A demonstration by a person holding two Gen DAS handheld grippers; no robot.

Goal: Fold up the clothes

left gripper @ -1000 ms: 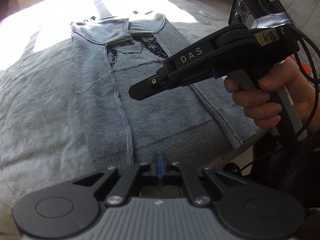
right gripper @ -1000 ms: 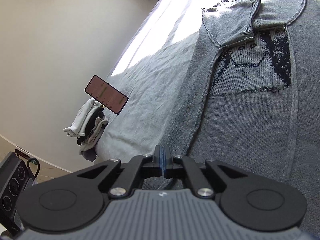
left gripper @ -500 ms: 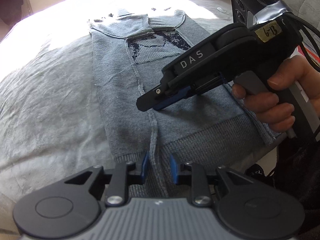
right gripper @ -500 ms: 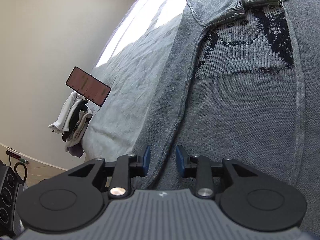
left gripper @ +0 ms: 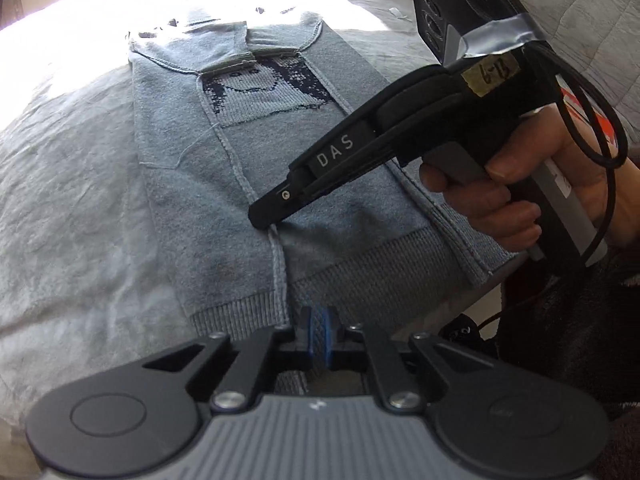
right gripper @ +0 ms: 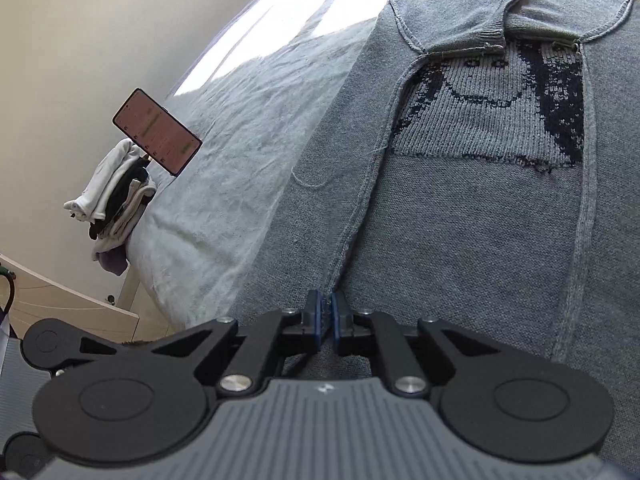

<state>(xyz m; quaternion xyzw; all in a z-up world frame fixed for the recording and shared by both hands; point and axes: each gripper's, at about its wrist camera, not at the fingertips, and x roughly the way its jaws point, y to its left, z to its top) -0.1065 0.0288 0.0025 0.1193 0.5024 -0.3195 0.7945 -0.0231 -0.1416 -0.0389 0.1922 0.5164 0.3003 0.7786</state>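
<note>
My left claw [left gripper: 318, 334] grips the sweater [left gripper: 248, 184] hem; right claw [right gripper: 327, 320] is closing on its seam, just ahead.

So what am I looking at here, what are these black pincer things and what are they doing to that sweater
These are hand-held grippers, one in each of a person's hands, each with a camera looking along its two fingers. One picture comes from the left gripper, the other from the right gripper. A grey knitted sweater, sides already folded in, lies on a bed. The left gripper has pinched the ribbed hem. The right gripper, held in a hand, is closing on a folded seam edge further up. A phone stands beside the bed.
</note>
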